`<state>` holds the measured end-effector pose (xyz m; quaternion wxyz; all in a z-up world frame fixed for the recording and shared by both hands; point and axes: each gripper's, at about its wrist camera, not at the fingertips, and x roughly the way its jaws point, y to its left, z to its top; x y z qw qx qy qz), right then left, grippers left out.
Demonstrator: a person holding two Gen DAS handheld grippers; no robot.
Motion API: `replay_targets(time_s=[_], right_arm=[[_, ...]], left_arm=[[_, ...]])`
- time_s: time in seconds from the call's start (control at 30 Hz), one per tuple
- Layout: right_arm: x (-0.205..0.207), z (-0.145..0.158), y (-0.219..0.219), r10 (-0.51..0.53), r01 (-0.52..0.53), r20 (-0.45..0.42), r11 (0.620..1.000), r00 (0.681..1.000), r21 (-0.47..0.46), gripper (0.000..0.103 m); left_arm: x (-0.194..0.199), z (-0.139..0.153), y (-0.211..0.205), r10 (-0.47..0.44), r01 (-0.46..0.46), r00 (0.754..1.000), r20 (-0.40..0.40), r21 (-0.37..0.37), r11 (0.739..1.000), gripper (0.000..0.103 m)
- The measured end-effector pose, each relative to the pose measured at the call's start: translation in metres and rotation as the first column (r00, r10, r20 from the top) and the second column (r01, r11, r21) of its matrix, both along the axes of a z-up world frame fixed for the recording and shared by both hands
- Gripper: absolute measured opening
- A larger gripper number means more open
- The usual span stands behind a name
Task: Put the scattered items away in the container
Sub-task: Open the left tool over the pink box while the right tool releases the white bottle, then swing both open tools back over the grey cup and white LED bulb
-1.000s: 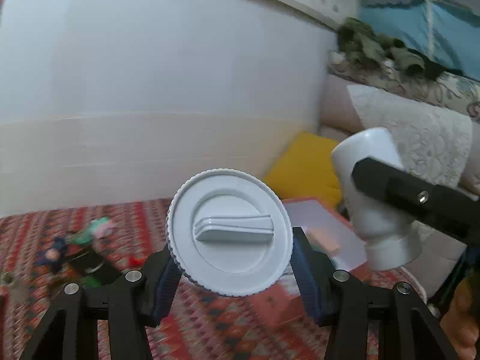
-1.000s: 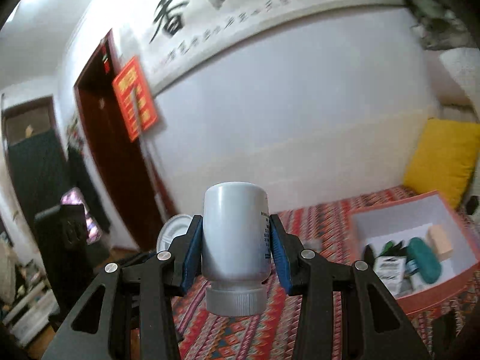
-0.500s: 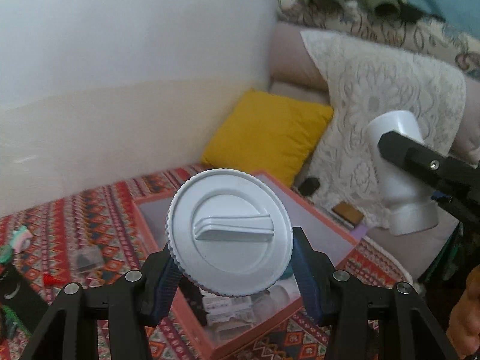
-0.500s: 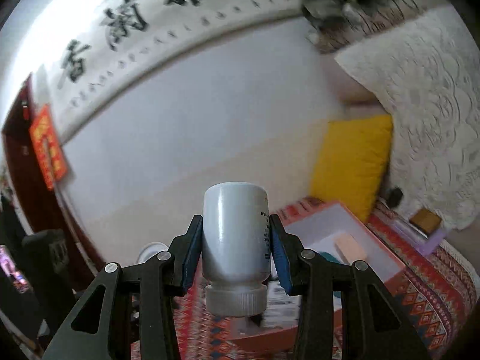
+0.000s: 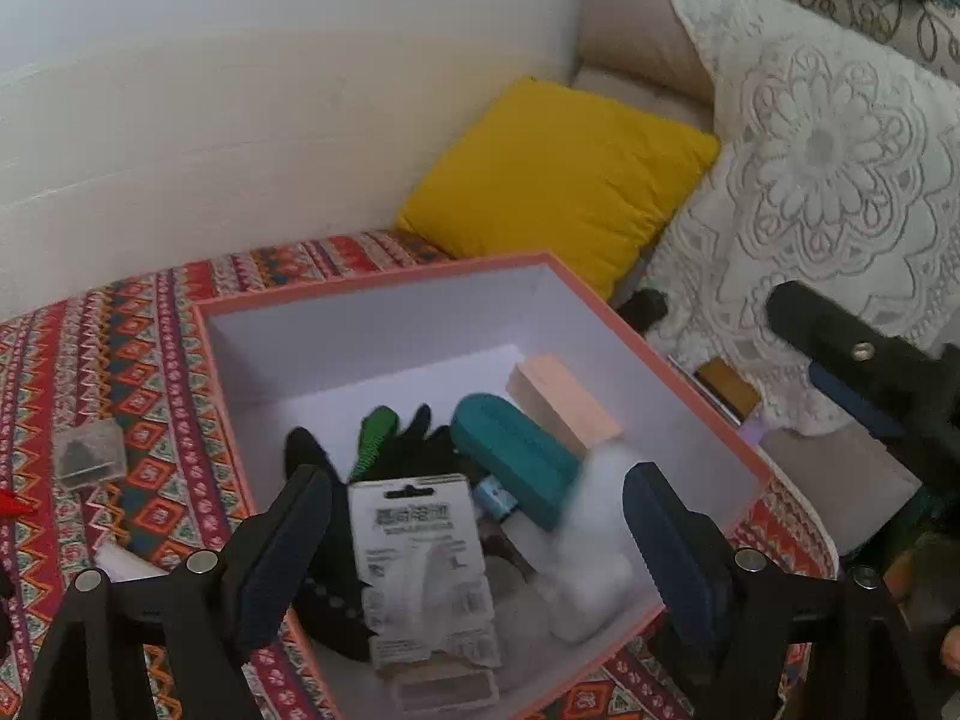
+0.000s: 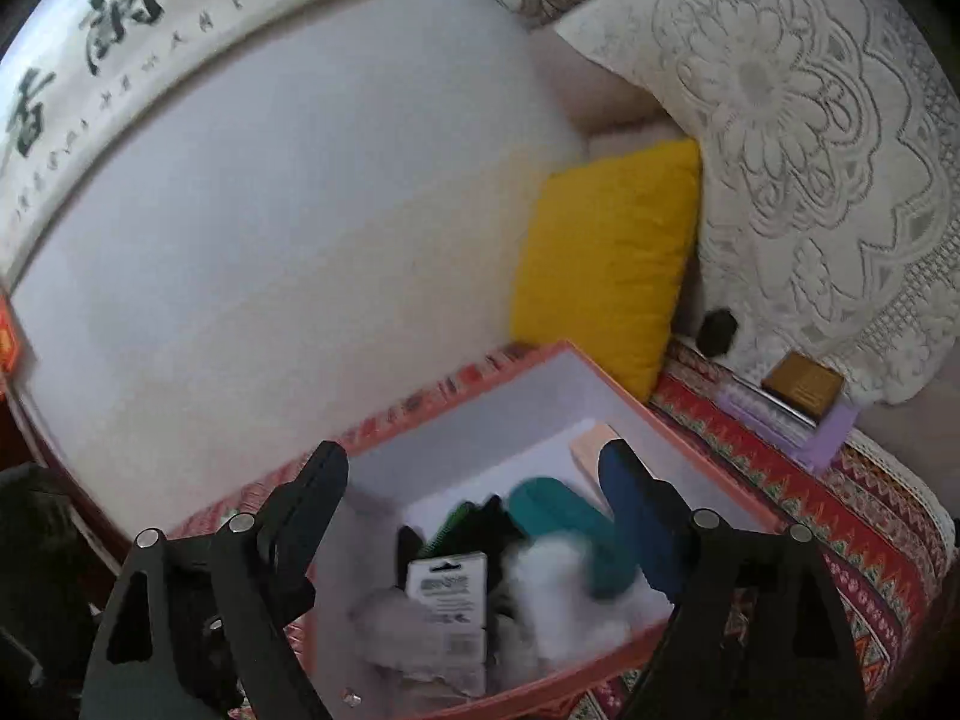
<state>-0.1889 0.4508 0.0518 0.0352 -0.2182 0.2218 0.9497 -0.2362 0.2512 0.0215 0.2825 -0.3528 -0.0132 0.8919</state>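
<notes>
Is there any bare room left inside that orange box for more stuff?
Yes. The box floor is bare along its far wall, behind the black glove and left of the peach block. The near half is crowded: carded pack, teal case, blurred white bottle.

A cushion (image 5: 558, 180) lies behind the box (image 5: 630, 330) of items.
</notes>
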Motion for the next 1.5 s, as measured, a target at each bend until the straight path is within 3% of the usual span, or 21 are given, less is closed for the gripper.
replay_targets(time_s=[0.23, 0.5, 0.77, 1.1, 1.27, 1.5], right_arm=[[0.007, 0.021, -0.022, 0.081, -0.081, -0.07, 0.997, 0.994, -0.002, 0.089], [0.026, 0.051, -0.134, 0.266, -0.257, -0.102, 0.962, 0.958, 0.093, 0.089], [0.033, 0.052, -0.25, 0.452, -0.433, -0.078, 0.883, 0.889, 0.179, 0.091], [0.008, 0.001, -0.378, 0.593, -0.591, 0.069, 0.773, 0.802, 0.232, 0.091], [-0.011, -0.026, -0.416, 0.616, -0.629, 0.131, 0.747, 0.777, 0.214, 0.091], [-0.039, -0.054, -0.434, 0.598, -0.628, 0.19, 0.748, 0.778, 0.216, 0.091]], left_arm=[[0.035, 0.038, -0.064, 0.085, -0.082, 0.992, -0.09, 0.033, 0.996, 0.09], [0.087, 0.049, -0.171, 0.248, -0.252, 0.958, -0.144, -0.009, 0.968, 0.093], [0.111, 0.007, -0.298, 0.459, -0.467, 0.883, -0.097, -0.082, 0.88, 0.093], [0.087, -0.055, -0.402, 0.626, -0.62, 0.78, -0.001, -0.128, 0.774, 0.093], [0.068, -0.076, -0.442, 0.688, -0.68, 0.724, 0.049, -0.117, 0.724, 0.093], [0.037, -0.096, -0.485, 0.75, -0.742, 0.655, 0.094, -0.11, 0.661, 0.093]])
